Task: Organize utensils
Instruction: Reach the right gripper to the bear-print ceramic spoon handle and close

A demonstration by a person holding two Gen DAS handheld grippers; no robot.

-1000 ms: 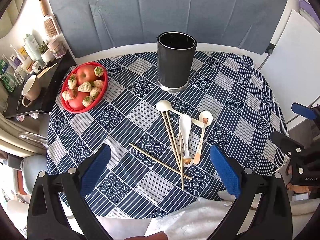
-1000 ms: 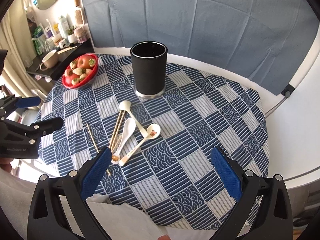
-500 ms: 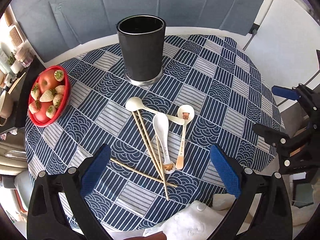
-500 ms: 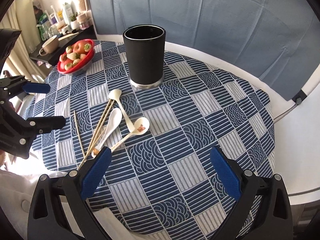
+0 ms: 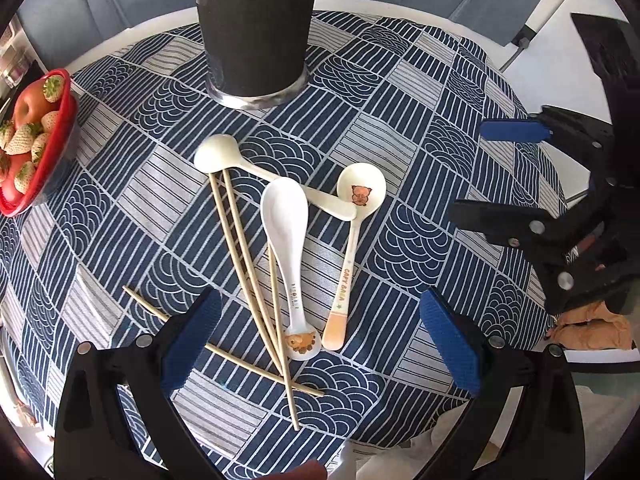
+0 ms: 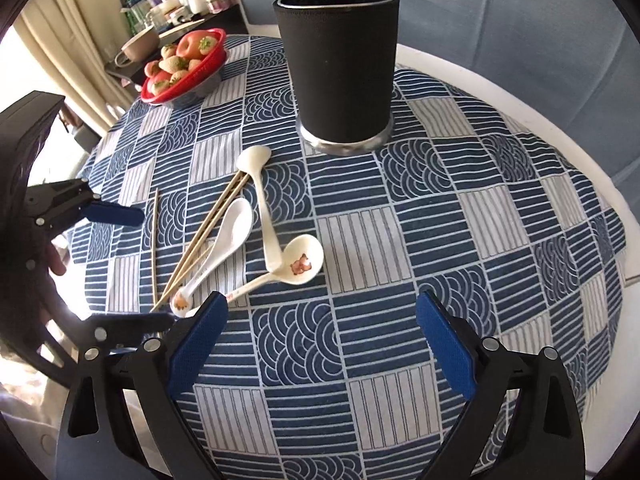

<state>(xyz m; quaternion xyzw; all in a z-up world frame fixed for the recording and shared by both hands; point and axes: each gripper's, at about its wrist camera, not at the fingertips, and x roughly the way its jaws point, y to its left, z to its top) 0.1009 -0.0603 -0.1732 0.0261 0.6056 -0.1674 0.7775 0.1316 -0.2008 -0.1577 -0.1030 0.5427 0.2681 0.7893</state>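
Observation:
A black cylindrical holder (image 5: 256, 32) (image 6: 338, 68) stands upright on the patterned tablecloth. In front of it lie a cream spoon (image 5: 218, 154) (image 6: 252, 160), a white spoon (image 5: 285, 216) (image 6: 234, 226) and a capybara-print spoon (image 5: 360, 192) (image 6: 302, 260), beside several chopsticks (image 5: 244, 252) (image 6: 208, 224). My left gripper (image 5: 320, 338) hangs open over the handle ends, touching nothing. My right gripper (image 6: 322, 344) hovers over bare cloth just right of the spoons. Its jaws are closing but still wide, with nothing between them.
A red bowl of fruit (image 5: 36, 148) (image 6: 184, 68) sits at the table's far left. Beyond it a side shelf (image 6: 172, 4) holds bottles and a mug. The round table's white rim (image 6: 520, 96) curves behind the holder, against a blue backdrop.
Both grippers have come down toward the table, so the holder and utensils look much larger. The right gripper has drawn in beside the spoons. No utensil has moved.

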